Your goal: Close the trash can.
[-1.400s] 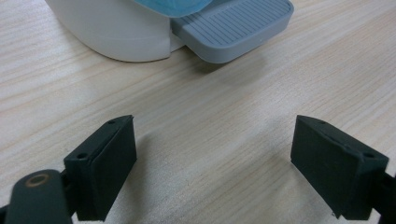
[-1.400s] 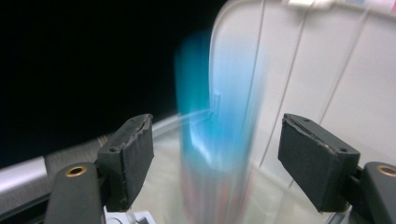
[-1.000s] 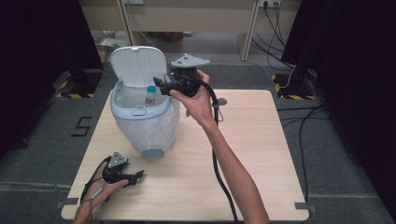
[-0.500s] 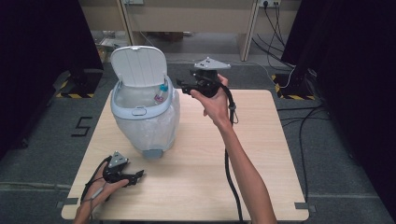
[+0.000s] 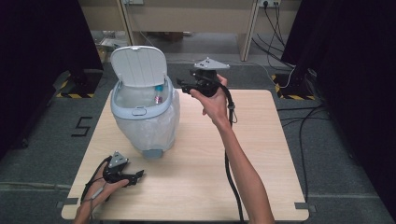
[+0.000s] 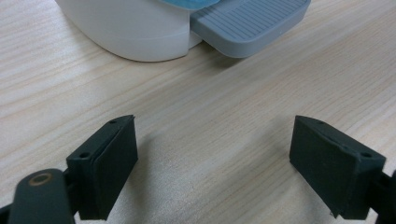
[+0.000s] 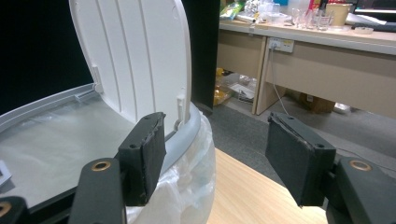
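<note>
On the left half of the wooden surface (image 5: 261,140) stands a pale blue pedal bin (image 5: 144,116), its lid (image 5: 138,65) tipped up and a small bottle (image 5: 159,95) lying inside. The right claw (image 5: 184,87) hangs in the air just beside the bin's rim, jaws wide apart and empty. The left claw (image 5: 138,175) rests near the front edge, jaws also wide and empty, facing the grey pedal (image 6: 247,23).

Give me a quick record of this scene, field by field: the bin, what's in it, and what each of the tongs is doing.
bin: white pedal bin on the table, lined with a clear bag
lid: open, standing upright
contents: small bottle lying inside
pedal: grey, at the bin's base
left tongs: open, empty, low over the table near the pedal
right tongs: open, empty, held up beside the bin's rim
</note>
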`<action>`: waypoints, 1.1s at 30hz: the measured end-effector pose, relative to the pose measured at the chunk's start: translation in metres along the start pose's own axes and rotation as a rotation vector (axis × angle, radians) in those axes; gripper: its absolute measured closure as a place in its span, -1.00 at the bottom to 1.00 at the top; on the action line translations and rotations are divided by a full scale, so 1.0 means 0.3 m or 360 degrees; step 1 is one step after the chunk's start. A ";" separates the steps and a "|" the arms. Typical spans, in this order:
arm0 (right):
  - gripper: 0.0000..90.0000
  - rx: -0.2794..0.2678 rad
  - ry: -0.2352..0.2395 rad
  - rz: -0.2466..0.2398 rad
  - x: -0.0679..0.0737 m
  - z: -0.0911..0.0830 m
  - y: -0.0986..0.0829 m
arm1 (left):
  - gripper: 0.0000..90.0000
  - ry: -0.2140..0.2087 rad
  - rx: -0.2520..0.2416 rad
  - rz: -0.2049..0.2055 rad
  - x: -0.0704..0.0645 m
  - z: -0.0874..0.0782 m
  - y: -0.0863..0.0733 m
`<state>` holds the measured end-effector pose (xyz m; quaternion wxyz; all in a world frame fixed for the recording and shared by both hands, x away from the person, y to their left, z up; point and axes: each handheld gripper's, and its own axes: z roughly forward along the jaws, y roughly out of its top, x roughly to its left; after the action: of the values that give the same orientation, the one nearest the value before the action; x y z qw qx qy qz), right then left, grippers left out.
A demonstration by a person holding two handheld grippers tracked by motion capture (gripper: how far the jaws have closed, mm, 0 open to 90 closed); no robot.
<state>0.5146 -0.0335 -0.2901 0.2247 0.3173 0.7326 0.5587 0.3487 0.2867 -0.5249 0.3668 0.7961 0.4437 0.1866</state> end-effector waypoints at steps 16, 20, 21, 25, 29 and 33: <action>0.52 0.0015 -0.0104 -0.0035 -0.081 0.075 0.011 | -0.68 0.0001 -0.0002 -0.0006 0.000 -0.001 -0.001; 0.63 0.0033 -0.0102 -0.0026 -0.089 0.106 0.020 | -0.68 0.0003 0.0000 -0.0002 0.000 -0.001 0.000; 0.64 0.0030 -0.0103 -0.0038 -0.088 0.112 0.027 | -0.68 0.0003 0.0001 -0.0002 0.000 -0.001 0.000; 0.66 0.0041 -0.0110 -0.0104 -0.080 0.139 0.053 | -0.68 0.0004 0.0000 -0.0002 0.000 -0.001 -0.001; 0.66 0.0035 -0.0069 -0.0085 -0.071 0.175 0.069 | -0.68 0.0003 0.0000 -0.0005 -0.001 -0.001 -0.001; 0.66 0.0065 -0.0028 -0.0068 -0.060 0.223 0.067 | -0.68 0.0004 0.0001 -0.0002 0.000 -0.001 -0.001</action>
<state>0.5771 0.0024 -0.2897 0.2365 0.3108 0.7485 0.5359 0.3484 0.2868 -0.5249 0.3661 0.7957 0.4447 0.1873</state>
